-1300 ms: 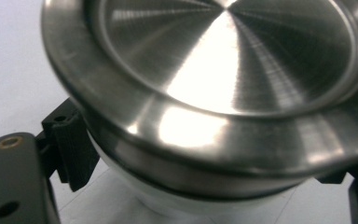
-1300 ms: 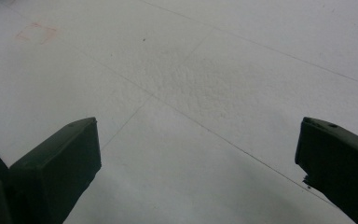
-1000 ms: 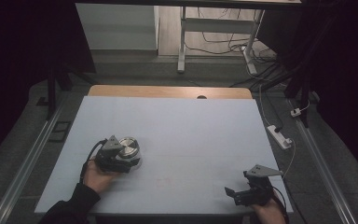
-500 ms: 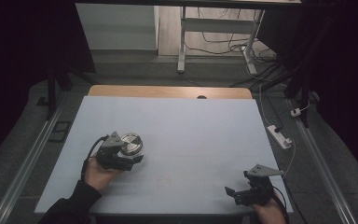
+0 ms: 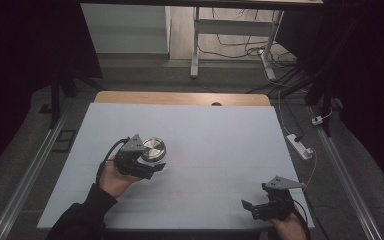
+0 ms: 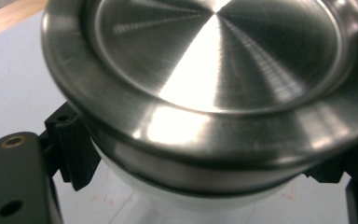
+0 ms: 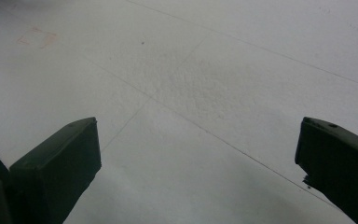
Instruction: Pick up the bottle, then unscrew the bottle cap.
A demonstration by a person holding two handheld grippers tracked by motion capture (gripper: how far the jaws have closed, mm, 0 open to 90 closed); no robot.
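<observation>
Over the left half of the tabletop, the left gripper (image 5: pixel 147 161) has its jaws clamped on a round steel container with a brushed metal lid (image 5: pixel 153 148), and the left gripper view makes the hold plain: a black ribbed pad (image 6: pixel 77 144) presses the side wall just under the lid's rim, with the other jaw against the far side. The container (image 6: pixel 214 84) sits tipped, lid face angled toward the camera, a pale lower body showing beneath the steel band. It is clear of the pale blue tabletop (image 5: pixel 220 135), carried above it rather than resting.

Down at the near right corner, the right gripper (image 5: pixel 260 204) waits with its jaws spread wide and nothing between them; its own view looks along the two black fingers (image 7: pixel 56 163) at bare, faintly lined surface (image 7: pixel 205 84).

So where are we? The pickup looks done: the container is gripped and off the table. What is left, by my reading, is carrying it wherever it goes and setting it down, or handing it across to the idle right gripper; no target shows on the tabletop yet.

Against a second ago, the container and left hand (image 5: pixel 112 177) have lifted and drifted a little away from the near edge, toward the middle, lid tilting more into view. The right gripper sits exactly where it was, equally wide.
</observation>
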